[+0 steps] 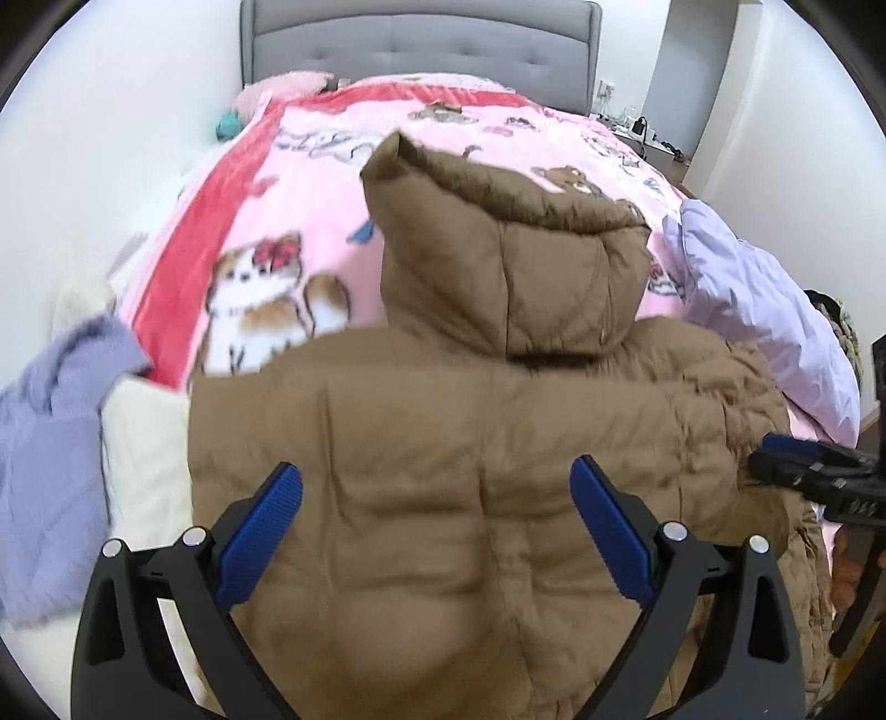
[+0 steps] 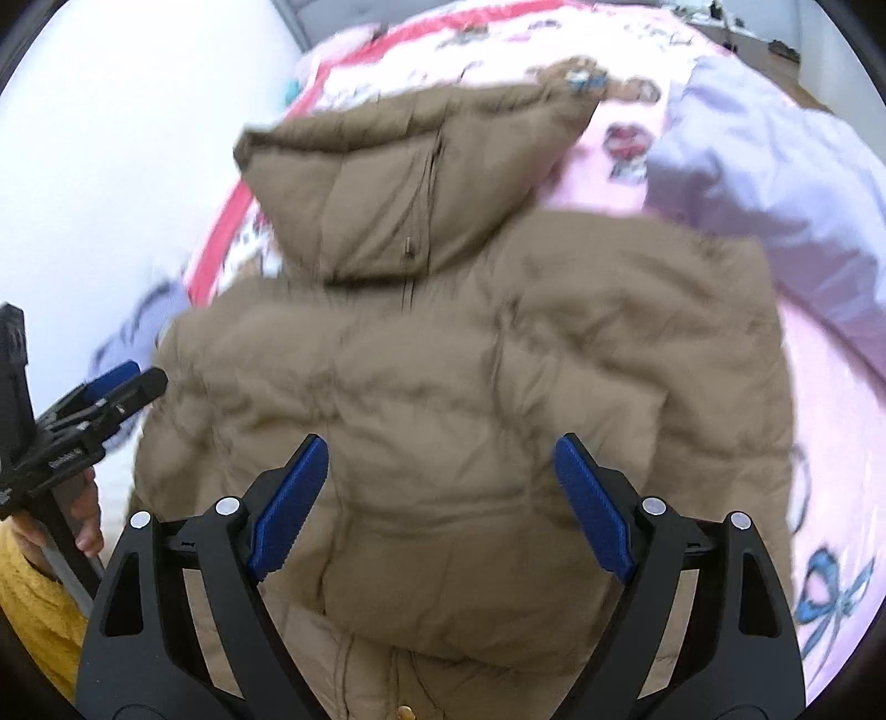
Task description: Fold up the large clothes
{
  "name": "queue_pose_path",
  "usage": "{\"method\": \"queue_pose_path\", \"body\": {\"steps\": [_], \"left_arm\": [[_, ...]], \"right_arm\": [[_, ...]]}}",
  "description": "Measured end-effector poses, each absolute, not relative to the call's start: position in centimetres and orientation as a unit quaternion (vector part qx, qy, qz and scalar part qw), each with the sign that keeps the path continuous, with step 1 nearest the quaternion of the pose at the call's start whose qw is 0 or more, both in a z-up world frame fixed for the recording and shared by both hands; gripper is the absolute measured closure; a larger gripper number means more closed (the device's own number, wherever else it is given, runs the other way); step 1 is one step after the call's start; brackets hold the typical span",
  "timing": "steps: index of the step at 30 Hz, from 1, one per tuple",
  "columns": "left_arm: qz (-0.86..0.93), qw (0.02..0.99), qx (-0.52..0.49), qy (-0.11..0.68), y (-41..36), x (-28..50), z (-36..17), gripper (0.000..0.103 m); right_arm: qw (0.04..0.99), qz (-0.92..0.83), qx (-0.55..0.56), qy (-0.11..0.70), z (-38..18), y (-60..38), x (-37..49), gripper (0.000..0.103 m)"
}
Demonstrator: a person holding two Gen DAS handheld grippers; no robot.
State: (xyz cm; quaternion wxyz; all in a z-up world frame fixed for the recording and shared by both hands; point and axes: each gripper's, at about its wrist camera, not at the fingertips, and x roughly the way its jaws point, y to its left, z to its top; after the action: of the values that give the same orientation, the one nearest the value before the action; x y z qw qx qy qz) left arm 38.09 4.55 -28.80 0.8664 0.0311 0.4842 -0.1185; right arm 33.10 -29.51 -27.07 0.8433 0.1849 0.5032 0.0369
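Item: brown puffer jacket [image 1: 470, 443], hooded, laid back-side up on a pink cartoon-print blanket [image 1: 288, 232] over a bed with a grey headboard [image 1: 421, 50]. The hood [image 1: 509, 238] is spread flat toward the headboard. The body appears already doubled at the near edge, where a bulging fold is seen.

Left gripper [image 1: 437, 531]: jaws are held wide apart above the jacket's near left part; nothing is gripped.

Right gripper [image 2: 443, 498]: jaws are likewise spread wide over the near right part; no fabric is pinched between the blue pads [image 2: 288, 509].

Adjacent: a lilac garment [image 1: 764, 315] lying just beside the jacket's right shoulder, a lavender knit [image 1: 50, 443] and cream bedding [image 1: 149, 471] at the left.

Handling note, as judged: the fold is probably best released evenly on both sides, then pressed flat so the padding is not allowed to spring open. The hood is likely to be tucked next; both corners should be taken together.
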Motion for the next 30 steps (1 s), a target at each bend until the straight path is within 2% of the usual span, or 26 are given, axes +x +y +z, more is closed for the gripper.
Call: {"method": "queue_pose_path", "body": {"steps": [4,7,11,17,22,23,24,26,28,29,30], "left_arm": [[-0.12,0.869,0.039,0.479,3.8,40.9,-28.0,0.008],[-0.128,0.873,0.079,0.464,2.7,44.2,-27.8,0.008],[-0.121,0.877,0.136,0.445,1.6,49.4,-27.9,0.008],[-0.104,0.875,0.127,0.456,1.8,57.8,-28.3,0.008],[-0.117,0.856,0.103,0.492,1.7,61.7,-29.7,0.008],[-0.115,0.856,0.096,0.495,1.9,62.1,-30.0,0.011],[-0.112,0.857,0.089,0.496,2.2,62.6,-30.3,0.023],[-0.107,0.854,0.069,0.505,3.1,63.6,-31.2,0.038],[-0.1,0.843,0.054,0.525,3.7,64.4,-32.5,0.046],[-0.095,0.841,0.054,0.53,3.9,64.7,-33.0,0.054],[-0.089,0.842,0.057,0.529,4.0,64.9,-33.3,0.06]], "right_arm": [[0.865,0.014,0.16,0.476,-24.8,-31.0,36.0,0.023],[0.87,0.015,0.136,0.474,-24.0,-32.1,40.3,0.03],[0.872,0.013,0.121,0.474,-24.1,-33.6,46.6,0.03],[0.864,-0.017,0.122,0.488,-25.8,-36.5,54.1,0.031],[0.841,-0.035,0.159,0.515,-28.4,-39.2,58.3,0.032],[0.836,-0.039,0.165,0.522,-29.0,-39.6,59.0,0.033],[0.828,-0.049,0.172,0.531,-30.0,-40.3,59.8,0.034],[0.82,-0.057,0.177,0.542,-31.3,-41.0,60.7,0.042],[0.809,-0.059,0.178,0.558,-32.9,-41.5,61.8,0.042],[0.805,-0.054,0.183,0.562,-33.6,-41.6,62.3,0.043],[0.803,-0.047,0.19,0.562,-33.9,-41.6,62.4,0.052]]}}
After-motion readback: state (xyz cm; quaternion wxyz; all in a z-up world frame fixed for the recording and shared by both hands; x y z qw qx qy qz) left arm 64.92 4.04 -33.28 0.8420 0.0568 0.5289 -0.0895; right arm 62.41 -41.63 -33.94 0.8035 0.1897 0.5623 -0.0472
